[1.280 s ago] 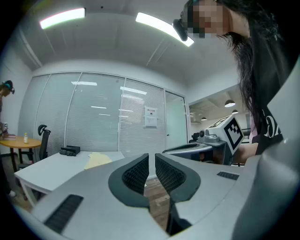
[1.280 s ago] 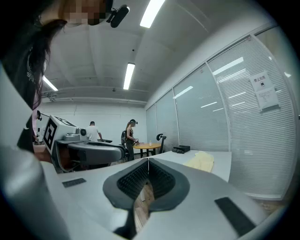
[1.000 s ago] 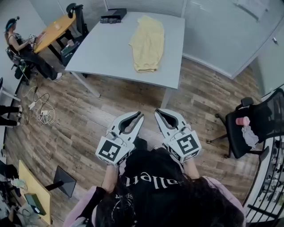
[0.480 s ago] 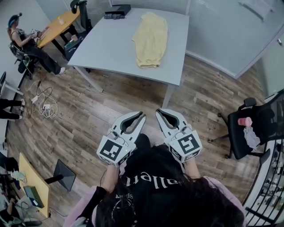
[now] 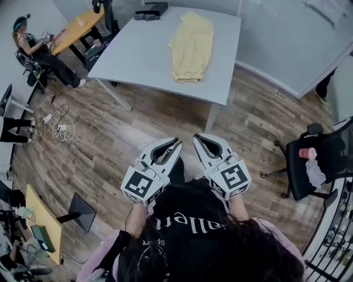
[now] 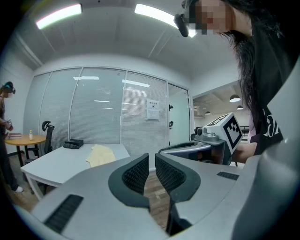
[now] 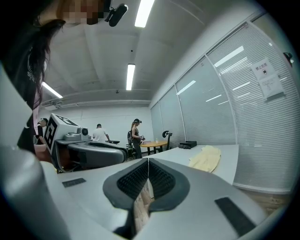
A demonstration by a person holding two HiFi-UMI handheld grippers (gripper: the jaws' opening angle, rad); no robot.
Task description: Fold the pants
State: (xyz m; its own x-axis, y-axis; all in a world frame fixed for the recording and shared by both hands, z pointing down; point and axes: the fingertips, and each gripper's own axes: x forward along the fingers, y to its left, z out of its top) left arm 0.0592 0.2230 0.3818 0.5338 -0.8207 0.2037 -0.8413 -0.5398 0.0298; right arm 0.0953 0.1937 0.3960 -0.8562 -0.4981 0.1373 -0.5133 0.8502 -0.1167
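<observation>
The pale yellow pants (image 5: pixel 191 46) lie folded lengthways on the light grey table (image 5: pixel 138 55) far ahead of me; they also show small in the left gripper view (image 6: pixel 100 154) and the right gripper view (image 7: pixel 205 158). My left gripper (image 5: pixel 175 143) and right gripper (image 5: pixel 196 137) hang side by side over the wooden floor, close to my body and well short of the table. Both are shut with nothing between the jaws: the left (image 6: pixel 152 160) shows a thin slit, the right (image 7: pixel 148 163) is pressed tight.
A black box (image 5: pixel 153 9) sits at the table's far edge. A person sits at an orange desk (image 5: pixel 77 27) at the upper left, with cables (image 5: pixel 60 125) on the floor. A black office chair (image 5: pixel 313 165) holding a pink cup stands to the right. Glass partitions line the far side.
The table and pants have slid slightly rightward and upward in the head view as my head shifted. Both grippers stay in place and shut.
</observation>
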